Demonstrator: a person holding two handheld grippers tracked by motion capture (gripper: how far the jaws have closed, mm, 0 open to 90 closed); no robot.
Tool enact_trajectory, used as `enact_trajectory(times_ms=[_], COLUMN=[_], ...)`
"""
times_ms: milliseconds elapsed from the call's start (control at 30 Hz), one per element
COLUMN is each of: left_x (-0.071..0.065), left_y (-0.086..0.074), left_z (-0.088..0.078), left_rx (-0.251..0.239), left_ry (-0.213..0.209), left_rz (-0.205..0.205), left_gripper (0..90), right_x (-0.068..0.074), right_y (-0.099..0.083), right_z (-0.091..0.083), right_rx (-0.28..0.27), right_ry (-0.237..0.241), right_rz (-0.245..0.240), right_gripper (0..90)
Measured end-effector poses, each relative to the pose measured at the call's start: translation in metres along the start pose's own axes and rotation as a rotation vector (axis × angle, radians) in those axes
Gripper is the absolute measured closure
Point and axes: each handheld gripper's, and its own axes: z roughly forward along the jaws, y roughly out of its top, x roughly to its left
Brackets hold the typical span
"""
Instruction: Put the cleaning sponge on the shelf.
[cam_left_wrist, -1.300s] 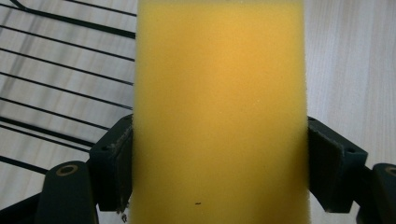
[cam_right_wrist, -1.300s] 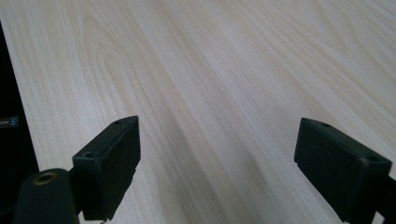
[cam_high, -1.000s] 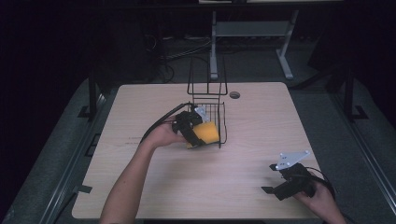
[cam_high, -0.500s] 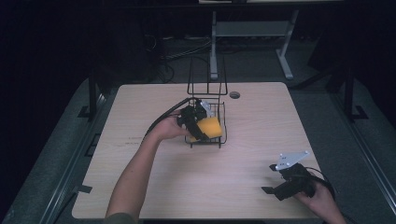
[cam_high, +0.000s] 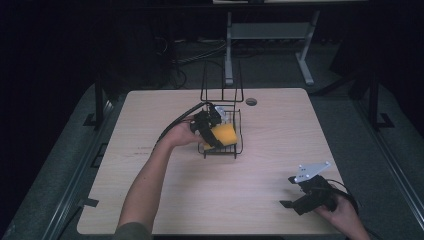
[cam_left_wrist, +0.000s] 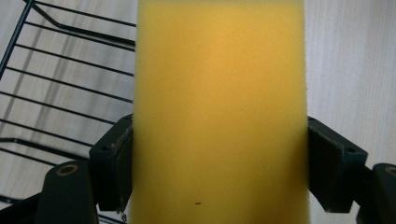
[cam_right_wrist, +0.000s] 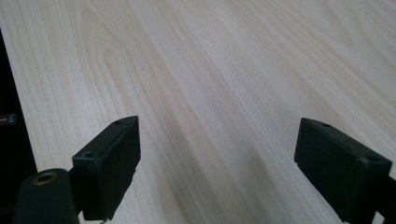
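One yellow sponge (cam_left_wrist: 219, 112) is clamped in the left gripper (cam_high: 212, 127) over the wire rack (cam_high: 235, 131), apparently for placing; right gripper (cam_high: 311, 194) is held wide, empty, on the counter (cam_high: 280, 150).

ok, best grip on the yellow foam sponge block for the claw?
Probably across its two narrow side faces, as the left claw does now: the yellow foam sponge block has flat, parallel sides that sit square against the pads. Come from above, since the black wire basket walls off its sides.
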Motion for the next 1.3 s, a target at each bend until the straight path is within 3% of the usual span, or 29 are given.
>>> enact_trajectory(times_ms=[333,433,533,733,933,1300], left_x=[0.009,0.011,0.014,0.013,0.016,0.016], left_y=[0.01,0.01,0.008,0.009,0.006,0.004], left_z=[0.007,0.008,0.013,0.018,0.02,0.015], left_rx=[0.007,-0.011,0.024,0.027,0.031,-0.011], left_ry=[0.017,0.015,0.008,0.003,-0.004,-0.002], left_rz=[0.015,0.012,0.013,0.026,0.011,-0.009], left_gripper=[22.0,21.9,22.0,21.8,19.8,16.4], right_x=[-0.001,-0.001,-0.001,-0.001,-0.001,0.0], right_y=[-0.001,-0.001,-0.001,-0.001,-0.002,-0.002], right_z=[0.0,0.0,0.0,0.001,0.001,0.002], right_rx=[0.002,0.002,0.004,0.007,0.006,0.01], right_ry=[-0.002,-0.002,-0.002,-0.001,0.0,0.001], right_rz=[-0.001,-0.003,-0.005,-0.005,-0.005,-0.004], right_gripper=[14.2,14.2,14.2,14.1,14.0,14.0])
